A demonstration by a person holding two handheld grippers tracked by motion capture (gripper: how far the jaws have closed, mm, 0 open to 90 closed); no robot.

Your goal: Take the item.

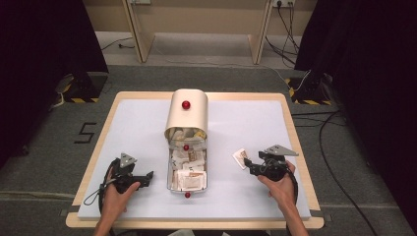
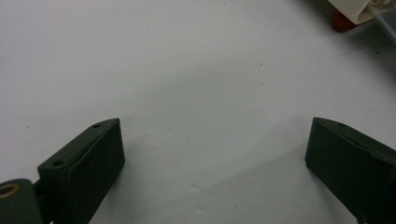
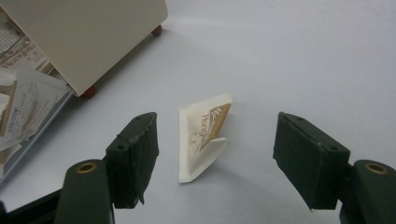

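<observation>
Packet (image 3: 203,135) is lying between the right gripper (image 3: 215,158)'s released fingers (image 3: 133,156), likely needing closing; left gripper (image 2: 212,163) is idling, released.

A cream roll-top metal box (image 1: 187,115) with its packet-filled tray (image 1: 170,179) blocks the white tabletop's (image 1: 137,123) middle; a small white sachet (image 1: 240,158) lies toward the right edge; both side strips are passable.

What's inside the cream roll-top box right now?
The cream roll-top box is open at the front: its metal tray holds a heap of white and brown paper sachets. Whatever sits further back under the curved lid is covered.
</observation>
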